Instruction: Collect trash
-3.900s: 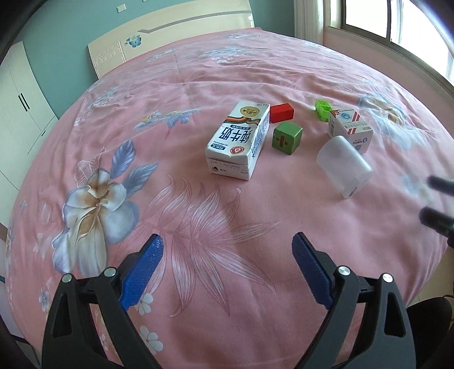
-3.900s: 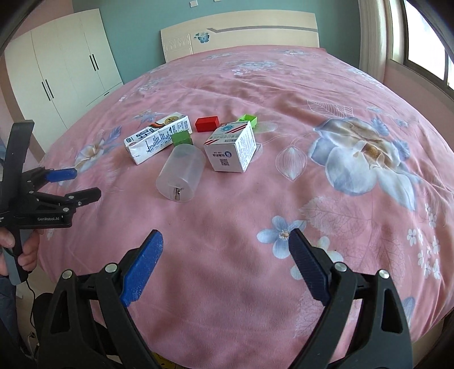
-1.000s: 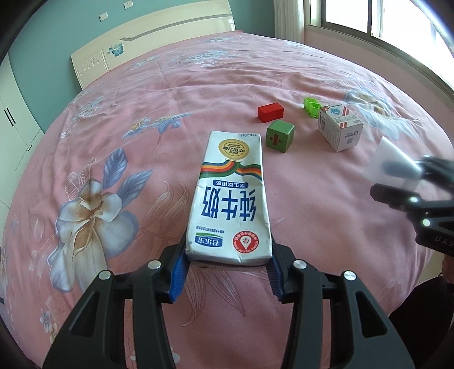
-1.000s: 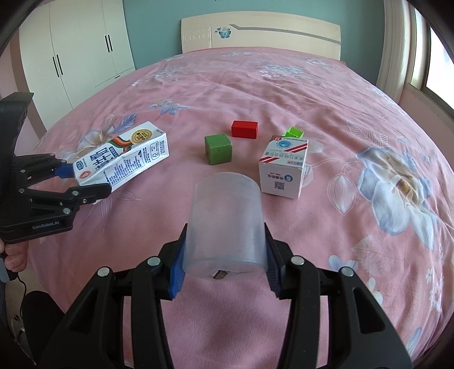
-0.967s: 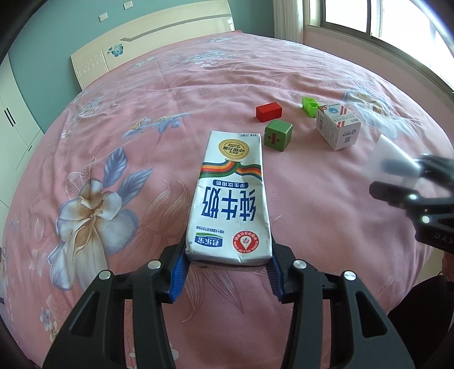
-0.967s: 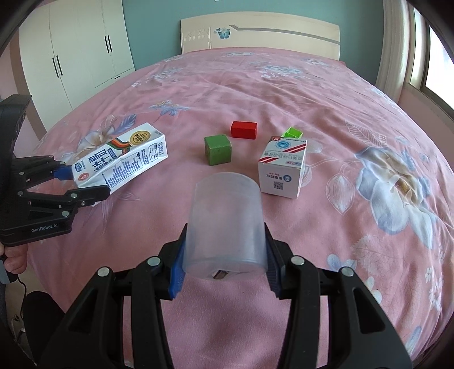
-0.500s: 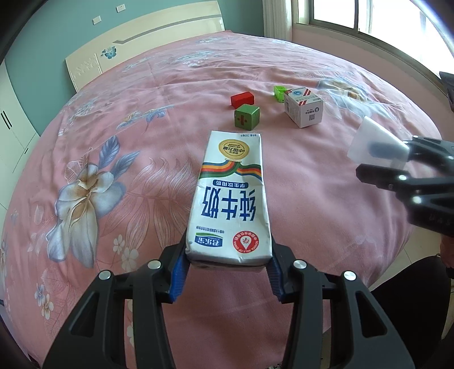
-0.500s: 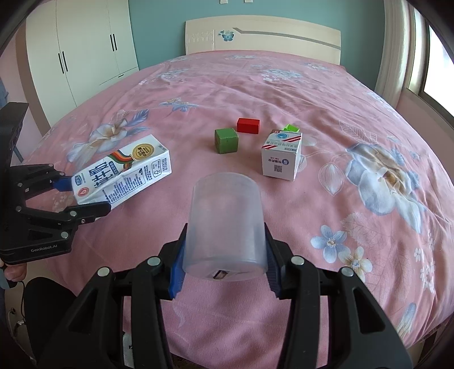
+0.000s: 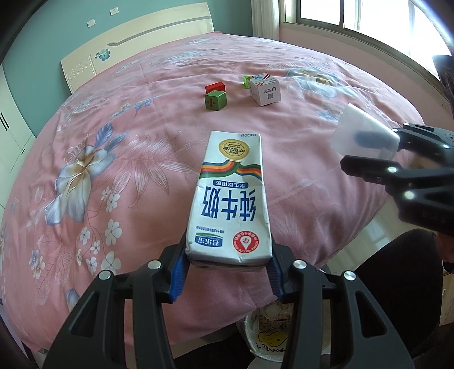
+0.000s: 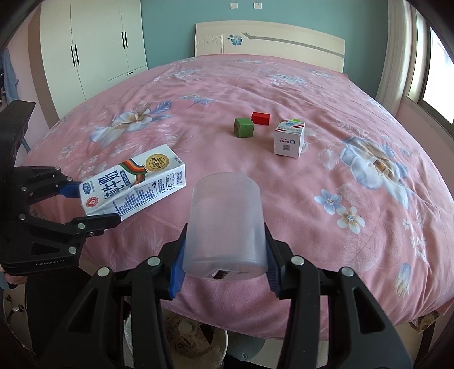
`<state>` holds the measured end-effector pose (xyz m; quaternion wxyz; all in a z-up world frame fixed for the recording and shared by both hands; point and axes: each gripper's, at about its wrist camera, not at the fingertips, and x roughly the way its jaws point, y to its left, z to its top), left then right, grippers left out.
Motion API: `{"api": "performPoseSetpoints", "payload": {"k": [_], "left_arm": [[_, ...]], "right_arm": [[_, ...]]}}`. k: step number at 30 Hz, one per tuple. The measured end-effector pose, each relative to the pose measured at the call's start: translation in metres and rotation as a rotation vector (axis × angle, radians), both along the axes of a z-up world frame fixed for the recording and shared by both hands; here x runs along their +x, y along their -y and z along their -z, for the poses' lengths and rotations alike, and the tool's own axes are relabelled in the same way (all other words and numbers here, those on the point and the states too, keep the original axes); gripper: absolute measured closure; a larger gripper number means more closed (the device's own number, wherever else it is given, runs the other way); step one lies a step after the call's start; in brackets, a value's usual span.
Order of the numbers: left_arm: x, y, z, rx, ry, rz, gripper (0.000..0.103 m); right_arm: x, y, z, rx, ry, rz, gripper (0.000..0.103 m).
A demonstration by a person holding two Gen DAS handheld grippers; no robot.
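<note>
My left gripper (image 9: 227,276) is shut on a white milk carton (image 9: 230,198) and holds it in the air over the bed's near edge. It also shows in the right wrist view (image 10: 133,184). My right gripper (image 10: 224,272) is shut on a clear plastic cup (image 10: 225,224), held above the bed edge; the cup also shows in the left wrist view (image 9: 363,136). A small white box (image 10: 289,138) stays on the pink bed (image 10: 312,93). A white trash bin (image 9: 269,337) stands on the floor below both grippers.
A green cube (image 10: 243,127), a red block (image 10: 260,118) and a small light-green piece (image 9: 246,80) lie by the white box. White wardrobe (image 10: 93,42) stands at the left, headboard (image 10: 269,39) at the back, window (image 9: 354,17) at the right.
Both grippers closed on the carton and the cup, lifted them and drew back from the bed's middle to past its near edge. The trash bin has come into view below.
</note>
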<state>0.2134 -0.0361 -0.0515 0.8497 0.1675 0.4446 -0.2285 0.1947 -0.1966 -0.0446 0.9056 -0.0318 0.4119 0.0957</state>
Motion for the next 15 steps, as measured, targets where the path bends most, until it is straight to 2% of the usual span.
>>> {"api": "performPoseSetpoints", "payload": {"k": [15], "left_arm": [[-0.072, -0.011, 0.002, -0.014, -0.004, 0.023, 0.053]], "right_arm": [[-0.071, -0.019, -0.011, -0.006, 0.029, -0.042, 0.056]]}}
